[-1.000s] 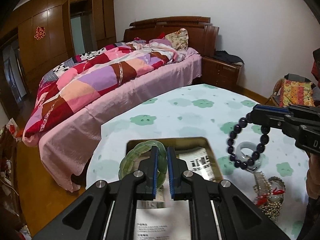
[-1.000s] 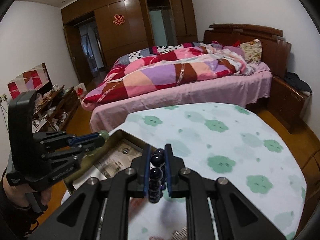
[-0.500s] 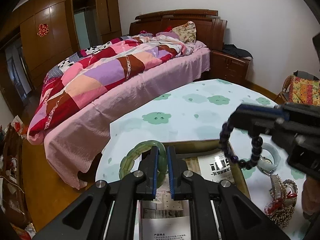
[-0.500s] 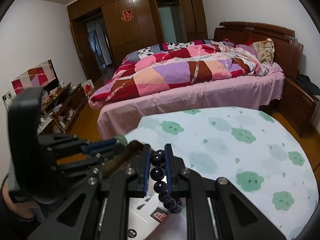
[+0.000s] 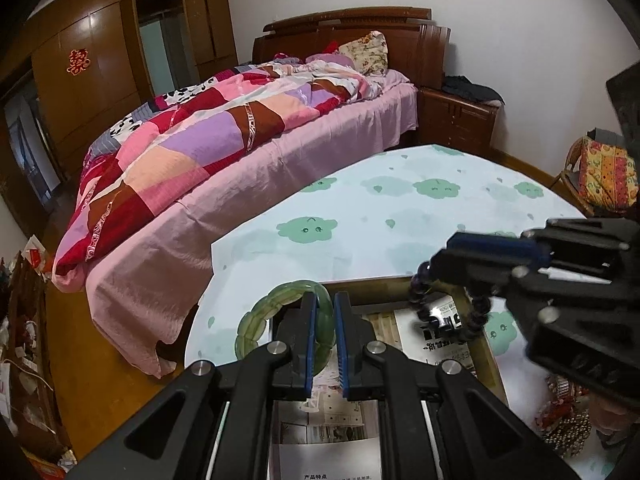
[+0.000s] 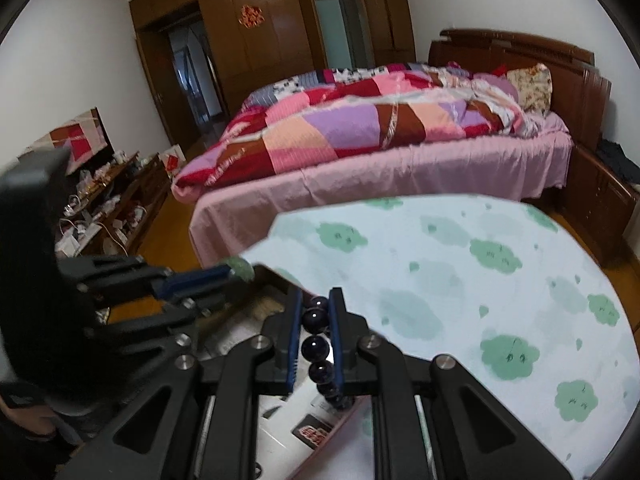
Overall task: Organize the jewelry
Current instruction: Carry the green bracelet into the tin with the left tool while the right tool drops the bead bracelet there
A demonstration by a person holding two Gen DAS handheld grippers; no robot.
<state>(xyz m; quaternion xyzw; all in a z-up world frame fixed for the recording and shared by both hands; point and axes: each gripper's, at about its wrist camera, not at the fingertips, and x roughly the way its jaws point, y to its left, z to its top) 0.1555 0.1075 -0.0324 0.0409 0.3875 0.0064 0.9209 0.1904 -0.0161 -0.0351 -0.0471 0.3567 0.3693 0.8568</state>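
My left gripper (image 5: 322, 304) is shut on a green jade bangle (image 5: 262, 314), holding it over the near left corner of an open box (image 5: 486, 344) lined with printed paper. My right gripper (image 6: 315, 304) is shut on a dark purple bead bracelet (image 6: 314, 350), which hangs over the box. In the left wrist view the right gripper (image 5: 460, 252) comes in from the right with the bead bracelet (image 5: 474, 320) dangling below it. In the right wrist view the left gripper (image 6: 224, 270) shows at the left with the bangle (image 6: 242, 270) at its tip.
The box sits on a table with a pale cloth printed with green clouds (image 5: 400, 216). A pile of other jewelry (image 5: 568, 428) lies to the right of the box. A bed with a patchwork quilt (image 5: 224, 140) stands beyond the table.
My right gripper moved left with the bead bracelet, from beside the box to over it. My left gripper shifted a little with the bangle.
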